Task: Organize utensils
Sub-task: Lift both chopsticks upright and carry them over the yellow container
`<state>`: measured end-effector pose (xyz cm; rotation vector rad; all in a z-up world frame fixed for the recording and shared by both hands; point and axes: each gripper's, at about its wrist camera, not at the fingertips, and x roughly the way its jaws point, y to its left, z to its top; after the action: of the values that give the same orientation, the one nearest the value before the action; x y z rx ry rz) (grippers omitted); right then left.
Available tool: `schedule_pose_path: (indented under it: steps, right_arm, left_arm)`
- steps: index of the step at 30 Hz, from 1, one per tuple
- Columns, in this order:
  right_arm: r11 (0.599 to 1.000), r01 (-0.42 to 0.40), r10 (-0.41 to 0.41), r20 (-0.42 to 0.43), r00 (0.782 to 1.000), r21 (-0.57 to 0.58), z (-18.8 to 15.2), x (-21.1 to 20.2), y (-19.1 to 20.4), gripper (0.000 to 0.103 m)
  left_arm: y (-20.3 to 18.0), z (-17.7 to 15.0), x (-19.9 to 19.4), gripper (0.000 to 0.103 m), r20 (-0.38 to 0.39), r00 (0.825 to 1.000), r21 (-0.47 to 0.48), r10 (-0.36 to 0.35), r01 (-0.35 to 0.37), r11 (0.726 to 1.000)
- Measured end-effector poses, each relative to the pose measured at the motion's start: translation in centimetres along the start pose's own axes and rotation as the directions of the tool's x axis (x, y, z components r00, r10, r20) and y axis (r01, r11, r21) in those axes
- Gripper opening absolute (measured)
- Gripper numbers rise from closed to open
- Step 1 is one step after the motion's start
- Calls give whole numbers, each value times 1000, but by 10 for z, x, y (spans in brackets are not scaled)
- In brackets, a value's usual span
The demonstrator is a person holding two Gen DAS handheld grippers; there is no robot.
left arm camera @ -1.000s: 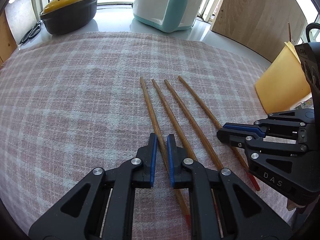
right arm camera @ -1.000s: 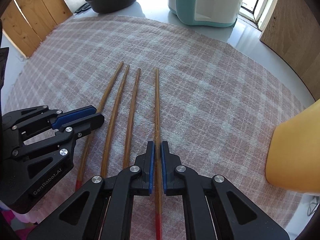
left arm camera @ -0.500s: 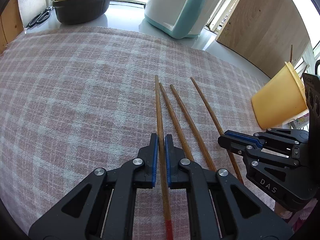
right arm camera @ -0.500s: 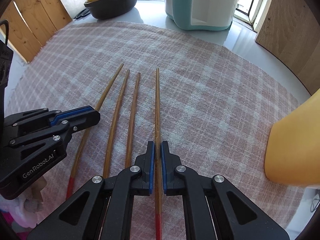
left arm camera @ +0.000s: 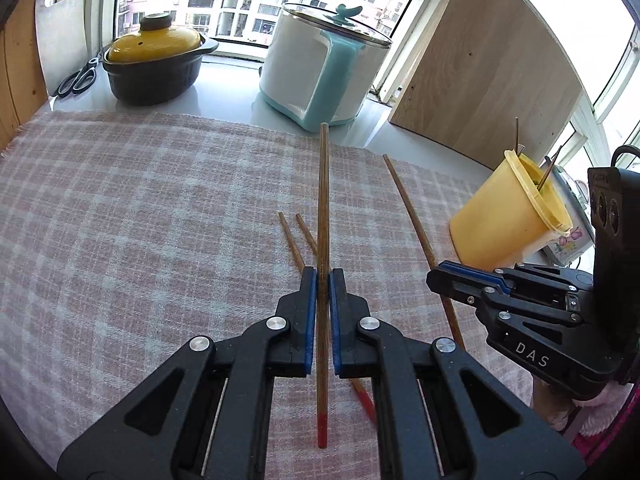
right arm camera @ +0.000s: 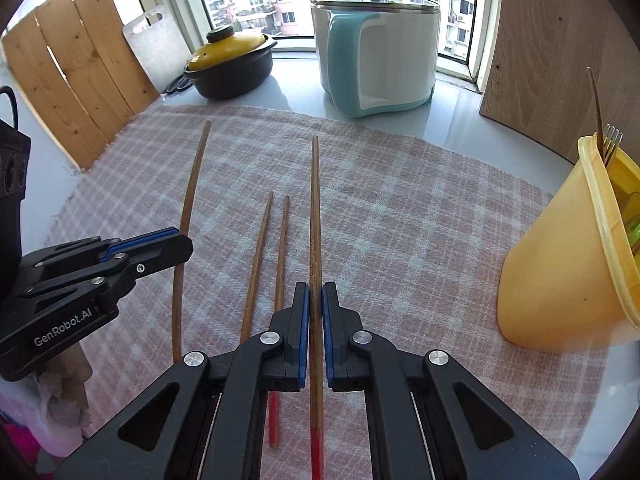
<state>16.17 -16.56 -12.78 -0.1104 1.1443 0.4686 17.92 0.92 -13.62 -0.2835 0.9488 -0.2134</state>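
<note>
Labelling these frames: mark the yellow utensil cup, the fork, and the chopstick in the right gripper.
yellow utensil cup (right arm camera: 560,264), right wrist view, outer wall.
fork (right arm camera: 612,142), right wrist view, tines.
chopstick (right arm camera: 315,216), right wrist view, mid shaft.

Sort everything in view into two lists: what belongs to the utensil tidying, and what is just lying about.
Job: left gripper and right gripper, each clamping a red-tipped wooden chopstick; two wooden chopsticks on the cloth; yellow plastic utensil cup.

Lying about: yellow-lidded black pot; white-and-teal cooker; black-handled scissors.

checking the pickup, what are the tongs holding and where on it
Left tongs and right tongs each pinch one chopstick, the left chopstick and the right chopstick, low on the shaft, above its red end.
</note>
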Motion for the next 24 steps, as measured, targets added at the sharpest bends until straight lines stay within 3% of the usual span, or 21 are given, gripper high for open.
schedule_pose_path:
  steps: [11,24]
  right_arm:
    - [998,17,-25,137,990,59,-3,-53,-20,5]
    - [989,48,-84,267,960,140,-7,-112,-50,5]
  left_arm:
    - [-42,12,-29,4,65,996,87,-66,60,994]
    - [-92,29,-55,4,110,980,170,-168,148,974]
